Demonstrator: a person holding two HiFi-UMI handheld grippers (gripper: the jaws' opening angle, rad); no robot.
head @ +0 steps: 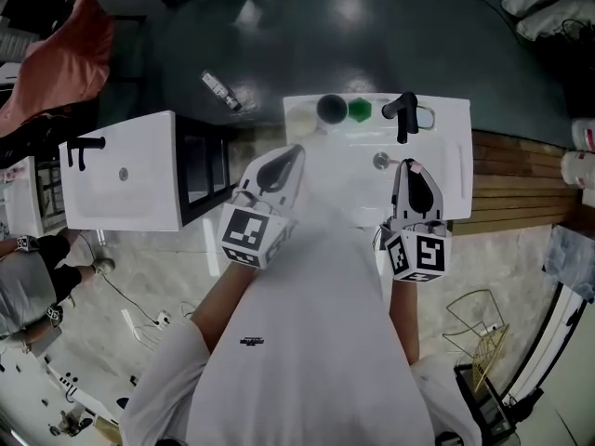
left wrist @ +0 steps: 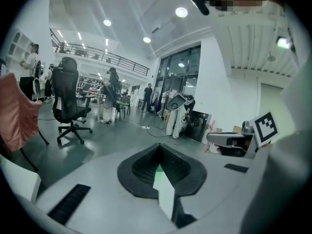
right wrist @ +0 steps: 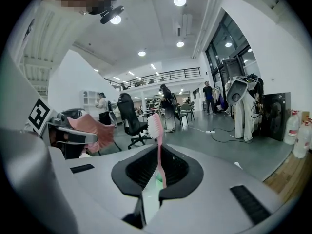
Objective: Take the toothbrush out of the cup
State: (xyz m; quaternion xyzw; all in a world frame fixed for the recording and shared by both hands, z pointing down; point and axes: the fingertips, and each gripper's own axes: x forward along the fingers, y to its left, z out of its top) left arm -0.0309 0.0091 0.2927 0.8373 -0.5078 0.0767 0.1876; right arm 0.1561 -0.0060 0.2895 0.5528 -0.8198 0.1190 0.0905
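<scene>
Ahead of me on the head view sits a white rectangular washbasin with a black tap on its back ledge. Left of the tap stand a small green object, a dark round cup and a pale round dish. A second white basin unit lies well apart to the left. The tap stands just ahead of my right gripper, with the cup further left. The pink plastic toothbrush is clear of the cup. My right gripper's narrow jaws clamp its handle, bristle head upward, over the basin. My left gripper hovers alongside, jaws pressed together on nothing. Both forearms reach forward, tools tipped slightly down.
</scene>
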